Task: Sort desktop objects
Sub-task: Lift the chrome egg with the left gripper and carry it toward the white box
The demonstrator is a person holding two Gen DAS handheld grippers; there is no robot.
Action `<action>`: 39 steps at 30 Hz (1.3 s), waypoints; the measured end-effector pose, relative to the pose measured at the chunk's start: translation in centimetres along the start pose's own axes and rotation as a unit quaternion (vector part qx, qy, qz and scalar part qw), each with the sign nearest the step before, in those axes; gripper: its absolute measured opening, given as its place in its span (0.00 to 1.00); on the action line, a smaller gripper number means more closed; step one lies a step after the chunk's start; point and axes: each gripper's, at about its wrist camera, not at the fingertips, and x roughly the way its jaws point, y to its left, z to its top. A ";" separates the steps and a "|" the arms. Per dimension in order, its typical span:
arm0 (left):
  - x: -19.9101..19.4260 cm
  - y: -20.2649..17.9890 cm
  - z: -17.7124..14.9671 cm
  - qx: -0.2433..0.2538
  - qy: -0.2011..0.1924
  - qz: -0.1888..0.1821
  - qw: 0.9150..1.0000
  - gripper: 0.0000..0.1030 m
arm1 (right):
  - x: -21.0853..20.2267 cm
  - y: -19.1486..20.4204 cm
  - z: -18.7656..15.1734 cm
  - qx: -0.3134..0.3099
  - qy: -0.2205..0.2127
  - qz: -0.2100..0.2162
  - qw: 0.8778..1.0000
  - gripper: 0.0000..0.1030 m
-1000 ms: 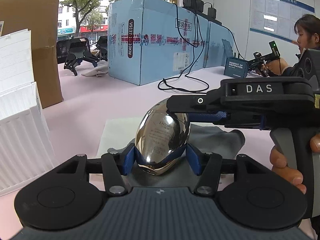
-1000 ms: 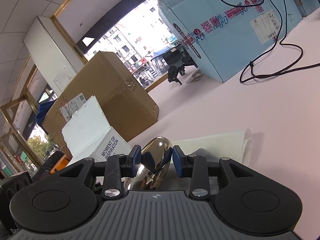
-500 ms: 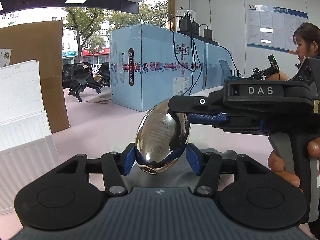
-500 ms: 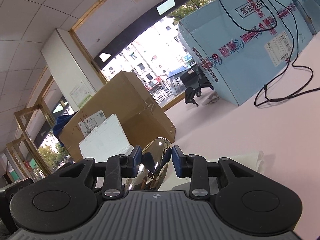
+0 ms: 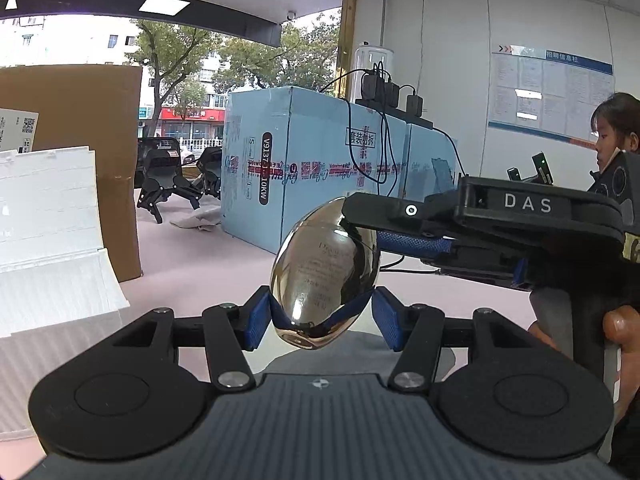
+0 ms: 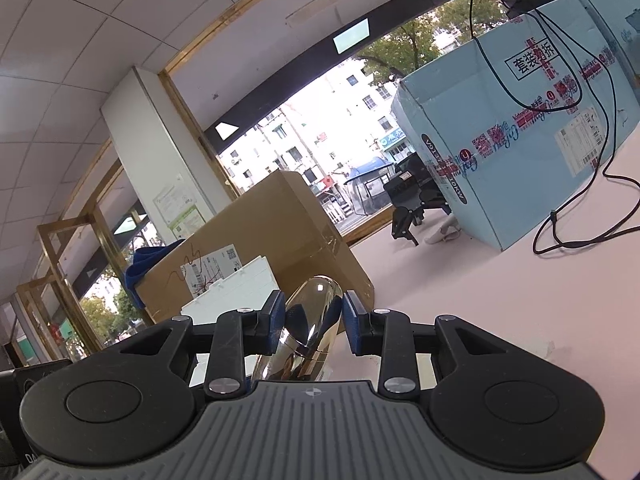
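**Q:** Left wrist view first: what do the left tongs [image 5: 322, 316] have?

**A:** A shiny gold, egg-shaped metal object [image 5: 325, 278] with faint engraved lettering stands nearly upright between their blue pads. The pads sit at its lower flanks; the left one seems to touch it, while a sliver of space shows at the right one, so I cannot tell whether these tongs grip it. The egg hangs above a grey cloth [image 5: 360, 348] lying on the pale pink tabletop [image 5: 200, 256].

**Q:** And the black tool coming in from the right?

**A:** Those are the right tongs [image 5: 360, 224], marked "DAS", reaching the egg's upper right side. A hand [image 5: 616, 328] wraps the handle below.

**Q:** What stands around?

**A:** A white ribbed foam box [image 5: 52, 232] at left, a brown cardboard box [image 5: 100, 152] behind it, a large light-blue carton [image 5: 304, 168] with black cables [image 5: 380, 148] draped over it, and a person [image 5: 616, 136] at the far right edge.

**Q:** Now the right wrist view.

**A:** The right tongs [image 6: 314, 322] stand narrow, closed on the gold egg [image 6: 312, 328], both blue pads pressed against its sides. The egg tilts away to the upper right.

**Q:** Background there?

**A:** The brown cardboard box [image 6: 280, 232] and white foam box [image 6: 236, 292] are behind the egg, the blue carton [image 6: 512, 148] at right, its black cables [image 6: 580, 216] looping onto the pink tabletop [image 6: 500, 288].
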 end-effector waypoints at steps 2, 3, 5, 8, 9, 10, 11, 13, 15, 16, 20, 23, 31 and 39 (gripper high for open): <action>-0.2 0.0 0.2 0.001 -0.005 -0.001 1.000 0.50 | -0.1 0.4 0.1 -0.001 -0.003 -0.001 1.000 0.28; -0.4 0.0 0.2 0.002 -0.008 -0.001 1.000 0.50 | -0.1 0.6 0.2 -0.002 -0.003 0.000 1.000 0.28; -0.8 0.0 0.5 0.006 -0.015 -0.001 1.000 0.50 | -0.2 1.0 0.5 -0.005 -0.005 0.000 1.000 0.28; -1.5 0.1 0.9 0.009 -0.028 0.001 1.000 0.50 | -0.1 2.0 1.0 -0.013 -0.008 0.003 1.000 0.28; -1.7 0.2 1.1 0.009 -0.032 0.001 0.999 0.50 | -0.1 2.4 1.2 -0.017 -0.009 0.004 1.000 0.28; -2.0 0.4 1.4 0.008 -0.036 0.001 0.999 0.50 | 0.0 2.9 1.4 -0.021 -0.010 0.006 1.000 0.28; -2.3 0.5 1.7 0.007 -0.040 0.001 0.999 0.50 | 0.1 3.3 1.6 -0.024 -0.011 0.007 1.000 0.28; -3.0 0.9 2.3 0.004 -0.049 0.001 0.999 0.50 | 0.3 4.2 2.1 -0.029 -0.014 0.011 0.999 0.28; -3.7 1.2 2.9 0.005 -0.058 0.005 0.998 0.50 | 0.6 5.2 2.5 -0.037 -0.018 0.017 0.999 0.28; -4.0 1.4 3.2 0.006 -0.062 0.009 0.998 0.50 | 0.8 5.7 2.7 -0.040 -0.019 0.021 0.999 0.28; -5.7 2.7 4.3 0.000 -0.082 0.027 0.996 0.50 | 2.4 7.8 3.3 -0.049 -0.019 0.040 0.998 0.28; -7.2 4.1 4.8 -0.008 -0.095 0.045 0.994 0.50 | 4.1 9.5 3.5 -0.060 -0.014 0.057 0.996 0.28; -11.0 8.1 5.2 -0.018 -0.113 0.105 0.988 0.50 | 9.2 13.8 2.4 -0.061 0.006 0.114 0.992 0.28; -14.1 12.4 6.2 -0.014 -0.111 0.160 0.981 0.50 | 14.3 17.0 1.3 -0.041 0.028 0.164 0.985 0.28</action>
